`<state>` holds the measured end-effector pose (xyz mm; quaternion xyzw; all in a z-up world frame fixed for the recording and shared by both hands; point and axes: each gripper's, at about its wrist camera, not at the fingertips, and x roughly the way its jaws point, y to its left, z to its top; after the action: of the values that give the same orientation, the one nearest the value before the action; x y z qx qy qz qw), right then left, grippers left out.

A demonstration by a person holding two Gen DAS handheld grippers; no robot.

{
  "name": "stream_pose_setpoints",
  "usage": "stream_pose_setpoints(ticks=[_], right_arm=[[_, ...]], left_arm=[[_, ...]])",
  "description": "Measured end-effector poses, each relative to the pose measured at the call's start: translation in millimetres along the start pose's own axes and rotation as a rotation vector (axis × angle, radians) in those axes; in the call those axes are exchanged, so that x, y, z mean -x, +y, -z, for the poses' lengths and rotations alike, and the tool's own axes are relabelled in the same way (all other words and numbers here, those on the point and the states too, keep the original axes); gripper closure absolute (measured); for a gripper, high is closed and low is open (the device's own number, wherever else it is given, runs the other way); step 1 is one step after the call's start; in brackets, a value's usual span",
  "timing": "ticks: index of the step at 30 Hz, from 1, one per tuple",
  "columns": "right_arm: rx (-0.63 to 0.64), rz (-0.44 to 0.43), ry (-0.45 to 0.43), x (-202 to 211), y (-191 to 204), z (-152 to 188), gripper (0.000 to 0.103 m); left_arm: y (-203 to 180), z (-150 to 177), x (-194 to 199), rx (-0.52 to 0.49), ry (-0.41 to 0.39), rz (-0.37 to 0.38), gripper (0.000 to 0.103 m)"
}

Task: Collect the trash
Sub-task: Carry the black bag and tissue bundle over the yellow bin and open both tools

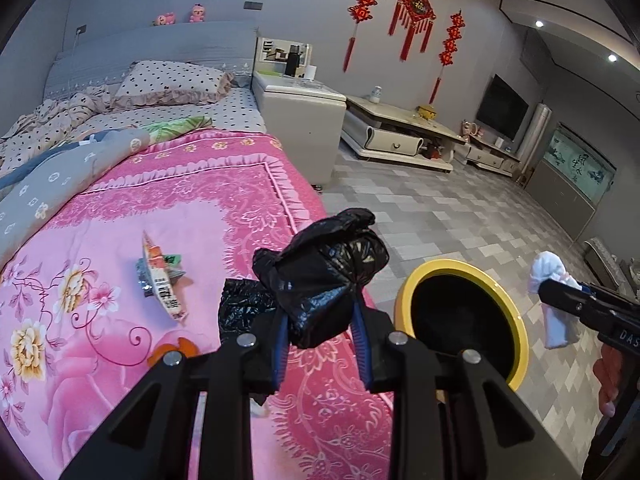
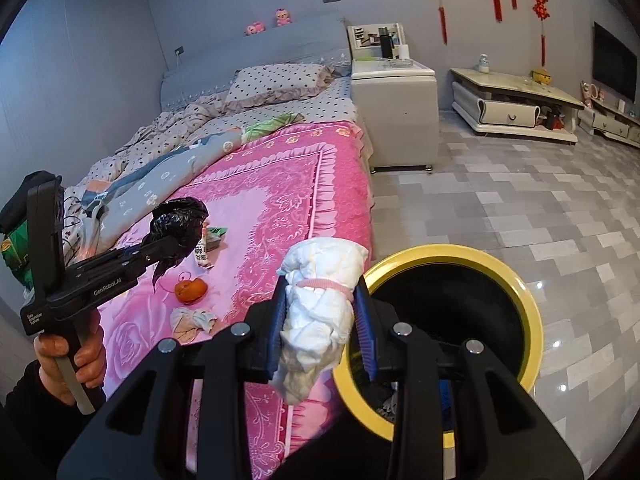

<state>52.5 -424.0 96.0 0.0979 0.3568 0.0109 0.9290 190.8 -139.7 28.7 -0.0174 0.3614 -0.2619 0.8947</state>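
My left gripper point(image 1: 320, 312) is shut on a crumpled black plastic bag point(image 1: 324, 276), held above the pink bedspread near the bed's edge; it also shows in the right wrist view point(image 2: 176, 240). My right gripper point(image 2: 320, 312) is shut on a rolled white diaper point(image 2: 320, 320) with a pink band, just left of the yellow-rimmed trash bin point(image 2: 532, 312). The bin point(image 1: 404, 300) stands on the floor beside the bed. On the bedspread lie a snack wrapper point(image 1: 164, 284), another black bag point(image 1: 240, 304), an orange peel point(image 2: 191, 291) and a crumpled tissue point(image 2: 194, 320).
The bed point(image 1: 200, 200) has a pink bedspread, a grey quilt and a dotted pillow. A white nightstand point(image 1: 300, 120) stands at its side. A low TV cabinet point(image 1: 396, 132) lines the far wall. Grey tiled floor point(image 2: 520, 208) lies around the bin.
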Motion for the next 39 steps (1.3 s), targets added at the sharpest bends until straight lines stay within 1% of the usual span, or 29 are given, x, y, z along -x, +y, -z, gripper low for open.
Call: stream_pose_setpoints(ticks=[6, 13, 20, 24, 29, 33, 36, 38, 39], right_arm=[[-0.062, 0.046, -0.023, 9, -42, -6, 0.072], [-0.128, 0.093, -0.020, 5, -86, -7, 0.072], [-0.183, 0.131, 0.024, -17, -122, 0, 0.072], [-0.210, 0.143, 0.047, -32, -138, 4, 0.072], [-0.247, 0.165, 0.059, -46, -156, 5, 0.070], [-0.254, 0.191, 0.051, -48, -162, 7, 0.068], [-0.272, 0.199, 0.044, -47, -167, 7, 0.065], [-0.279, 0.215, 0.038, -45, -169, 7, 0.062], [-0.285, 0.216, 0.037, -43, -170, 8, 0.060]], left_arm=[[-40, -8, -21, -0.035, 0.016, 0.056, 0.078], [-75, -9, -53, -0.053, 0.057, 0.102, 0.078], [-107, -2, -92, -0.067, 0.118, 0.148, 0.077], [-127, 6, -108, -0.093, 0.147, 0.162, 0.077], [-141, 12, -120, -0.094, 0.179, 0.194, 0.076], [-148, 14, -124, -0.097, 0.186, 0.227, 0.071], [-153, 15, -120, -0.110, 0.173, 0.229, 0.065], [-152, 15, -117, -0.112, 0.168, 0.234, 0.062], [-151, 16, -116, -0.111, 0.164, 0.232, 0.058]])
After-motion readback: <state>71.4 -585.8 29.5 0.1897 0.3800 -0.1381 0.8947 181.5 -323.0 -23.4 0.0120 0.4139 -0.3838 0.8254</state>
